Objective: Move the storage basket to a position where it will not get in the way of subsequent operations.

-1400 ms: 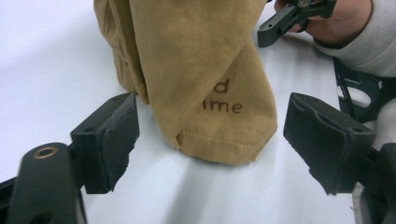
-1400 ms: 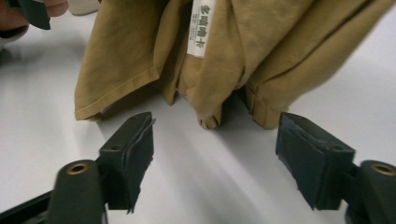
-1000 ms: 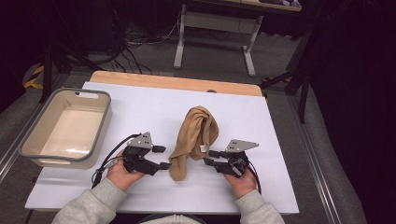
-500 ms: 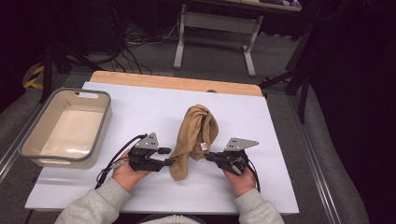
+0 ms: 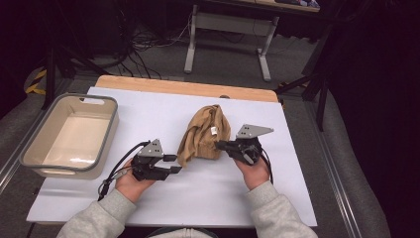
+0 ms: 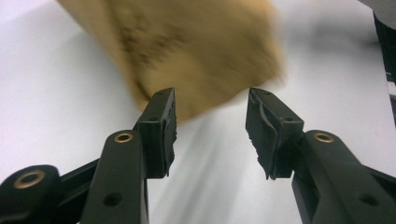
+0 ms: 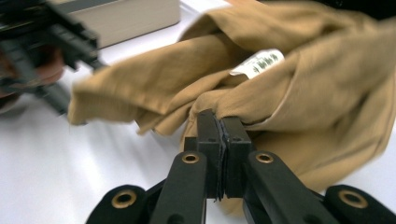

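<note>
A tan cloth (image 5: 203, 136) lies bunched in the middle of the white table (image 5: 198, 198). My right gripper (image 5: 219, 145) is shut on a fold at its right side and holds that part raised. In the right gripper view the pads (image 7: 219, 119) pinch the fabric (image 7: 303, 93) below a white label (image 7: 258, 63). My left gripper (image 5: 174, 163) rests low at the cloth's near left end. Its jaws have just been closing partway and stand open (image 6: 210, 100), with bare table between them and the cloth's edge (image 6: 187, 56) just past the tips.
A beige bin (image 5: 106, 139) sits at the table's left side, beside the left hand. A wooden strip (image 5: 183, 87) marks the far edge. Beyond it are the legs of another table and cables on the floor.
The right gripper shut on the cloth and rose, drawing the long strip into a shorter, taller bunch. The left gripper's jaws narrowed while that hand stayed in place.
</note>
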A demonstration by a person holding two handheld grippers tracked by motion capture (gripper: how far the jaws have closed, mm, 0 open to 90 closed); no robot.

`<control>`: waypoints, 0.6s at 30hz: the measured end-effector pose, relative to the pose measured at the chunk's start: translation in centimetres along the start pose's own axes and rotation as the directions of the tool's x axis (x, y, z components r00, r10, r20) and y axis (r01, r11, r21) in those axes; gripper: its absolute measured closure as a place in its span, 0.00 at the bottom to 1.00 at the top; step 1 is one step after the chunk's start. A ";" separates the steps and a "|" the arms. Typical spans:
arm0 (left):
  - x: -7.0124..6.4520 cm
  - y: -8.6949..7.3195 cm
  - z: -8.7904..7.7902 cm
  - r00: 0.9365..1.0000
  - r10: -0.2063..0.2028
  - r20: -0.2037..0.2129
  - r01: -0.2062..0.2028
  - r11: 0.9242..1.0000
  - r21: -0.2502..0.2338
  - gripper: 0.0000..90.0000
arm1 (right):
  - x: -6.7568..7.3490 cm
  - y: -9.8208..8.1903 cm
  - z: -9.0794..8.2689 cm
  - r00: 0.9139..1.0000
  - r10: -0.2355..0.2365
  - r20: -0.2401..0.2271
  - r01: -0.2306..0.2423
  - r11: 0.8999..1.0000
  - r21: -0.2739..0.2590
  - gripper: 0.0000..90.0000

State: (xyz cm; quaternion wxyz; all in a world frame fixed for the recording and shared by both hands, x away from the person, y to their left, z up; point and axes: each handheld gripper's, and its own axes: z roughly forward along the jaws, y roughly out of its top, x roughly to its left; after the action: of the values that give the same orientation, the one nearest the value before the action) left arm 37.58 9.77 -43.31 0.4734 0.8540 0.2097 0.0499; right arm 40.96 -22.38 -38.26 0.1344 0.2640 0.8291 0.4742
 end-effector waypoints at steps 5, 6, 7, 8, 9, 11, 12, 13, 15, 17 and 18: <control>0.3 -0.4 -0.4 1.000 -0.007 -0.010 0.007 1.000 -0.010 0.58 | -2.5 0.7 1.6 0.997 0.038 0.063 -0.040 0.999 0.034 0.99; 0.3 -0.4 -0.5 1.000 -0.012 -0.010 0.012 1.000 -0.009 0.58 | -3.0 0.6 1.9 0.996 0.046 0.074 -0.049 0.998 0.036 0.99; 0.4 -0.5 -0.6 1.000 -0.011 -0.011 0.011 1.000 -0.010 0.58 | -3.6 0.5 2.0 0.994 0.064 0.083 -0.067 0.997 0.034 0.99; 0.4 -0.5 -0.6 1.000 -0.013 -0.012 0.013 1.000 -0.012 0.58 | -4.1 0.4 2.1 0.992 0.084 0.092 -0.087 0.996 0.034 0.98; 0.4 -0.6 -0.6 1.000 -0.016 -0.013 0.016 1.000 -0.014 0.58 | -4.4 0.2 2.2 0.990 0.099 0.103 -0.103 0.994 0.034 0.98; 0.5 -0.6 -0.7 1.000 -0.016 -0.014 0.015 1.000 -0.013 0.58 | -4.8 0.0 2.3 0.987 0.120 0.106 -0.125 0.991 0.038 0.95; 0.5 -0.6 -0.7 1.000 -0.015 -0.015 0.015 1.000 -0.012 0.58 | -4.8 -0.1 2.3 0.988 0.125 0.094 -0.129 0.991 0.037 0.92; 0.4 -0.6 -0.7 1.000 -0.017 -0.015 0.017 1.000 -0.011 0.58 | -4.7 -0.1 2.2 0.988 0.122 0.091 -0.125 0.991 0.037 0.89; 0.4 -0.6 -0.7 1.000 -0.018 -0.017 0.018 1.000 -0.013 0.57 | -4.3 -0.1 1.9 0.990 0.105 0.094 -0.109 0.993 0.036 0.80; 0.4 -0.6 -0.8 1.000 -0.016 -0.017 0.016 1.000 -0.016 0.57 | -3.9 -0.3 1.5 0.992 0.095 0.079 -0.098 0.995 0.023 0.69; 0.4 -0.6 -0.8 1.000 -0.015 -0.016 0.015 1.000 -0.017 0.56 | -3.5 -0.5 1.2 0.993 0.086 0.077 -0.087 0.996 0.019 0.64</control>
State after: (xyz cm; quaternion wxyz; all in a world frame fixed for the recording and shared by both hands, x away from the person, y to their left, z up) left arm 37.53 10.82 -43.45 0.4793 0.8480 0.2195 0.0547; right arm 44.30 -23.73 -39.40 0.1421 0.3190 0.8165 0.4597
